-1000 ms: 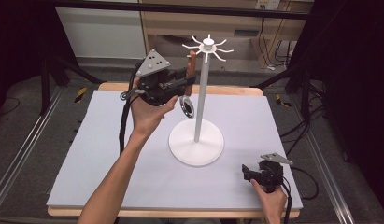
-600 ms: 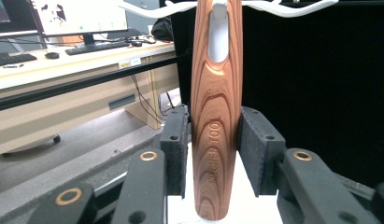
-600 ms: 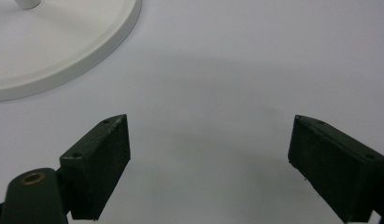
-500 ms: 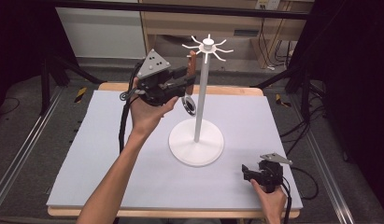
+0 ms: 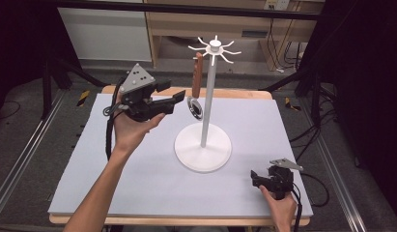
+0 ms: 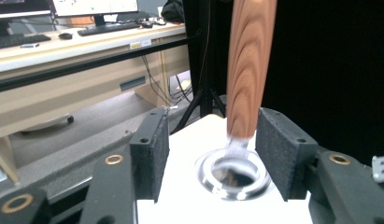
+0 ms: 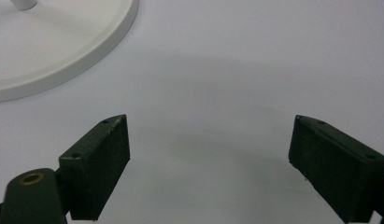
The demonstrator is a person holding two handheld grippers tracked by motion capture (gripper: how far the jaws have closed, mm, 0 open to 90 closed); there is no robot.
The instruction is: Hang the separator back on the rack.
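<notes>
- Left gripper [image 5: 179,99]: jaws have just been opening and now stand apart, nothing clamped. In the left gripper view the wood-handled utensil [image 6: 249,70] hangs between the two pads [image 6: 154,154] with a gap on either side, so the grip appears released.
- Utensil [image 5: 198,77]: suspended from one hook of the white stand's [image 5: 203,153] spoked top, handle upright, its round metal ring end [image 5: 194,108] lowest and hanging beside the pole, clear of the table [image 5: 114,183].
- Step in hand, as judged: letting go after hanging the utensil on the stand.
- To do it well: keep the jaws wide and draw the left gripper straight back along its own line, away from the handle, so neither pad brushes the wood and sets it swinging or lifts it off the hook.
- Avoid any sideways sweep toward the pole; the stand is light-looking and could tip.
- Confirm the utensil hangs steady before moving off.
- Right gripper [image 5: 256,177]: resting near the table's near right corner, jaws wide apart and empty, well clear of the stand's base [image 7: 63,42].
</notes>
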